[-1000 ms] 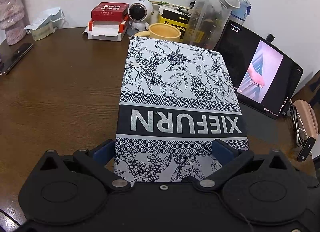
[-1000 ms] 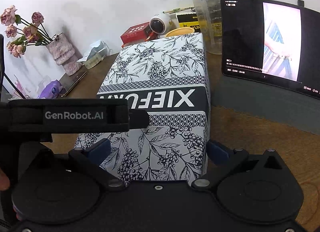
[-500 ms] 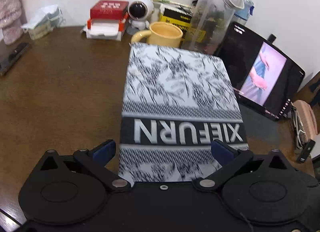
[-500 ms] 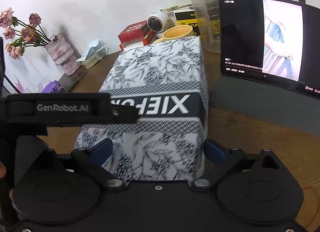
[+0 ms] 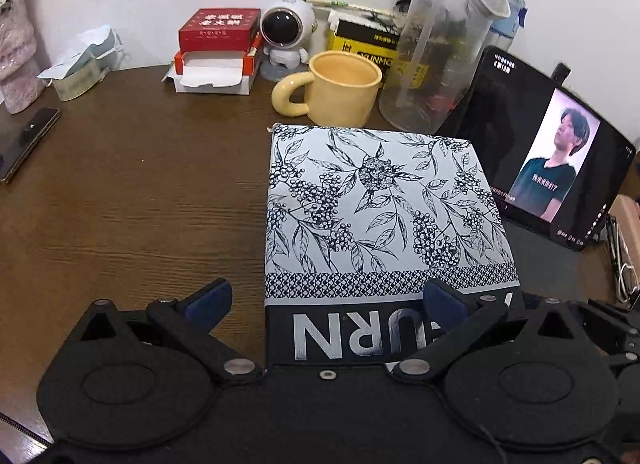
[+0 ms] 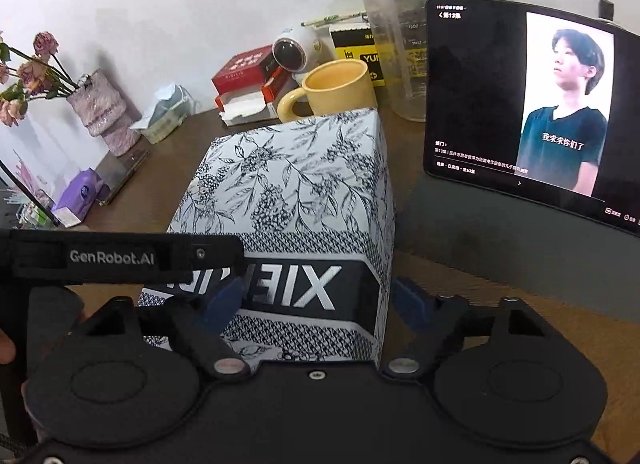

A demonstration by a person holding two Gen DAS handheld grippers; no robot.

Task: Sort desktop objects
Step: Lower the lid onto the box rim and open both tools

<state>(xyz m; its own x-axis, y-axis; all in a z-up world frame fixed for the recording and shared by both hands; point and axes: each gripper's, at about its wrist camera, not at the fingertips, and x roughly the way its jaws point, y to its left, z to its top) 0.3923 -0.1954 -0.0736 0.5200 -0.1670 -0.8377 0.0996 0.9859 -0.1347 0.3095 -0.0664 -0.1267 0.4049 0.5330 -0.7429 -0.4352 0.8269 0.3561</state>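
Fingers of both grippers are now standing wide open, no longer clamping the patterned box, which is resting on the worktop at the mug's 6 o'clock: placement seems done.

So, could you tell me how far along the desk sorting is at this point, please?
Looks done: the navy-and-white floral cardboard box rests on the brown wooden table, close to the yellow ceramic mug and black tablet. In hand: nothing; the left claw and right claw are both open at the box's near end, neither clamping it. Probably left: the black phone, red carton and white face mask look unsorted.
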